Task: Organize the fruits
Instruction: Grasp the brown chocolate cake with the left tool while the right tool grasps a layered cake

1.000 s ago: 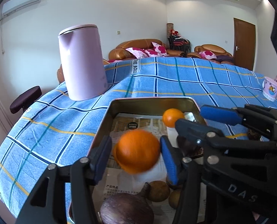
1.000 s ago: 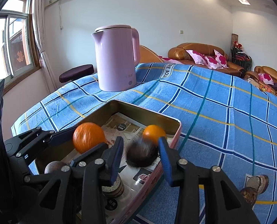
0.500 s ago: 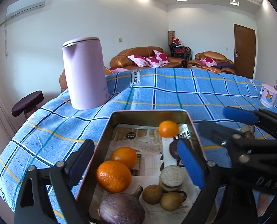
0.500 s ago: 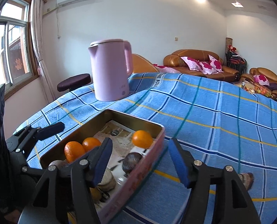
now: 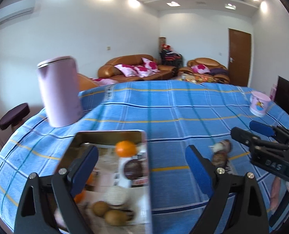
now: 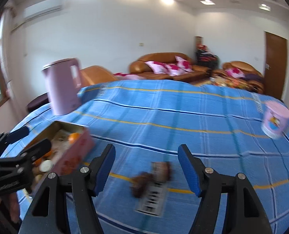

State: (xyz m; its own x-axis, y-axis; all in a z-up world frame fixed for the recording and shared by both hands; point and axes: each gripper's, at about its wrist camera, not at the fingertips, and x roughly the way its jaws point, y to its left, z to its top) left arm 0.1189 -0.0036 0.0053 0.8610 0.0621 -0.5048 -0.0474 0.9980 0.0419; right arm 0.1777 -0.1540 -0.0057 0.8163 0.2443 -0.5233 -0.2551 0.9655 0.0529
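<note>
I saw the left gripper [image 5: 141, 164] with its fingers spread wide and holding nothing, above the right edge of the tin [image 5: 107, 134] on the worktop [image 5: 173, 107]. An orange [image 5: 125, 148] lay at the tin's 12 o'clock end, two kiwis [image 5: 109, 213] at 6 o'clock. The right gripper [image 6: 146, 167] was opening its fingers, nothing pinched; blurred dark fruits [image 6: 150, 175] lay on the cloth between them. A pink kettle [image 5: 59, 91] stood at 11 o'clock.
</note>
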